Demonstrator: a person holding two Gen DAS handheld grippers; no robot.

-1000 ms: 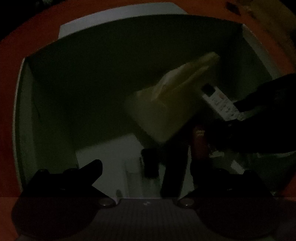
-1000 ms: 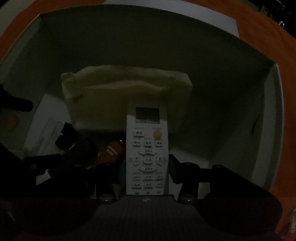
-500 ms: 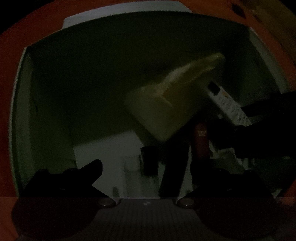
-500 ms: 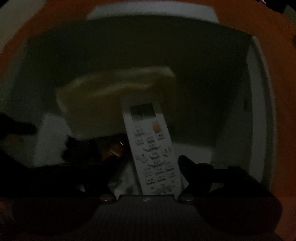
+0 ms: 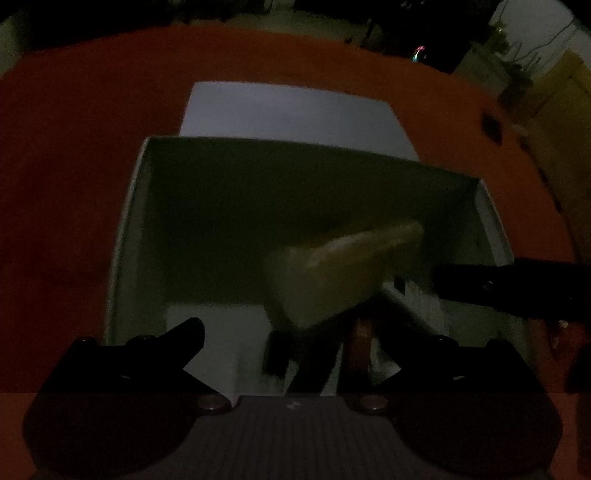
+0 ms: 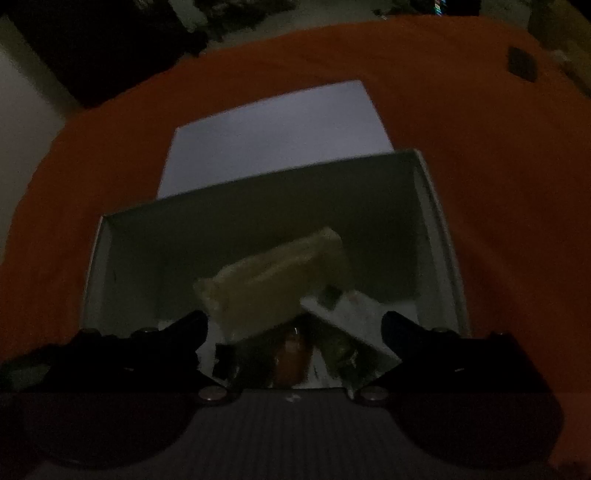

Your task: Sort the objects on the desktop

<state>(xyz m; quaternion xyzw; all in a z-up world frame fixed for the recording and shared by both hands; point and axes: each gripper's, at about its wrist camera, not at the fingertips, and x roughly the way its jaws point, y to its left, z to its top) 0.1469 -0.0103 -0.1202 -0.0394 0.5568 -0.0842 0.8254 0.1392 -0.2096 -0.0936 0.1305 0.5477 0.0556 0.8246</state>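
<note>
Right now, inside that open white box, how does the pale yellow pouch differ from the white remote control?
The pale yellow pouch is soft, bulky and plain; the white remote control is flat, rigid and has dark markings. The pouch stands propped up on edge, while the remote leans against it lower down. Both rest tilted inside the white box, held by neither gripper.

Very dim room, big orange cloth-covered table (image 5: pixel 92 184), dark floor and shadowy furniture (image 6: pixel 110 48) behind it, pale wall (image 5: pixel 535 22) far right, tiny coloured light (image 5: pixel 418 53)
</note>
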